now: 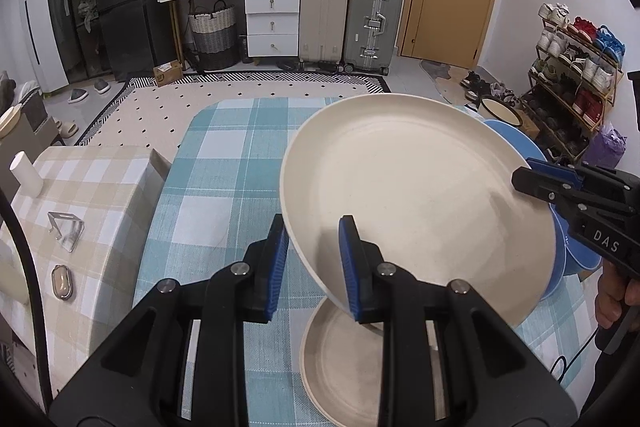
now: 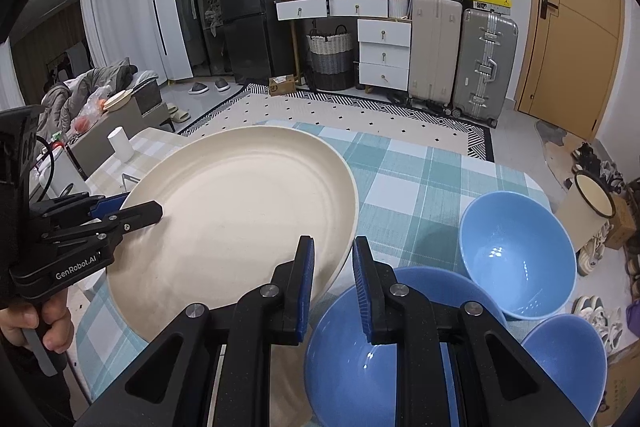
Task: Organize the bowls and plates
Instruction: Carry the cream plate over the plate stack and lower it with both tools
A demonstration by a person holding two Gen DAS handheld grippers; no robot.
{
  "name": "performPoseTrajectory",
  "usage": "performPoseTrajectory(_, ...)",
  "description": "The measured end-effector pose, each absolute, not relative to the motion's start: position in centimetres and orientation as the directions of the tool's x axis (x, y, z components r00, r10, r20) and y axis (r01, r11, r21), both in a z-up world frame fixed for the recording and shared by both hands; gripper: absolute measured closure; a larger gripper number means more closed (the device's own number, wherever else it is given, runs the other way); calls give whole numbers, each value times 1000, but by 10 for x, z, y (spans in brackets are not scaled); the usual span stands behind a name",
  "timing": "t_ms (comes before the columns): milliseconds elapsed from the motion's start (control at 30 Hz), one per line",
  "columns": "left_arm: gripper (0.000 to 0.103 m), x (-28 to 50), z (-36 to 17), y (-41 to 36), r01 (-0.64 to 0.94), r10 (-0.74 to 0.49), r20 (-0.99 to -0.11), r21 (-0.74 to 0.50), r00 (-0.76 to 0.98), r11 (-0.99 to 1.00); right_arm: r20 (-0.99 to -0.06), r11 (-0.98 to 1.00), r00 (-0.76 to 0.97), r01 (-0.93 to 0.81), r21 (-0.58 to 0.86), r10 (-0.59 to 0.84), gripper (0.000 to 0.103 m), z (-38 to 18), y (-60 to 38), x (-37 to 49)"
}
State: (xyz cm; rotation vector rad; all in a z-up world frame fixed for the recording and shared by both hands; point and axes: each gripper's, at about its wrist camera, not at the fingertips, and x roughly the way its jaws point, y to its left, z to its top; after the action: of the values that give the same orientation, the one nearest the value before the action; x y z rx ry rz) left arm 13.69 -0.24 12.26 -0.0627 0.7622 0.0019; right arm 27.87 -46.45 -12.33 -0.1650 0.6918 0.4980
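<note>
Jaws of the left gripper [image 1: 313, 239] and right gripper [image 2: 331, 259] both clamp the cream plate's [image 1: 416, 203] rim (opposite edges), lifted above the counter [image 1: 224, 163], beside three blue bowls [image 2: 520, 259].

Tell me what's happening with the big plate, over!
Left gripper and right gripper both shut on the big cream plate, lifted over the table. Second plate lies below. Three blue bowls sit alongside.

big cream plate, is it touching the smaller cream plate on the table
Apart. The left wrist view shows the big cream plate tilted, held above the smaller cream plate, with tablecloth visible between their rims.
</note>
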Motion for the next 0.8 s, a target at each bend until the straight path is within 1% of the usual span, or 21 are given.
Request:
performPoseTrajectory(433, 80, 110, 117, -1, 5, -48, -672, -65, 739, 998, -616, 862, 672, -506, 21, 410, 82, -131, -471, 251)
performPoseTrajectory(800, 80, 79, 102, -3, 20, -32, -663, -25, 748, 999, -602, 861, 692, -509, -15, 399, 82, -145, -470, 217)
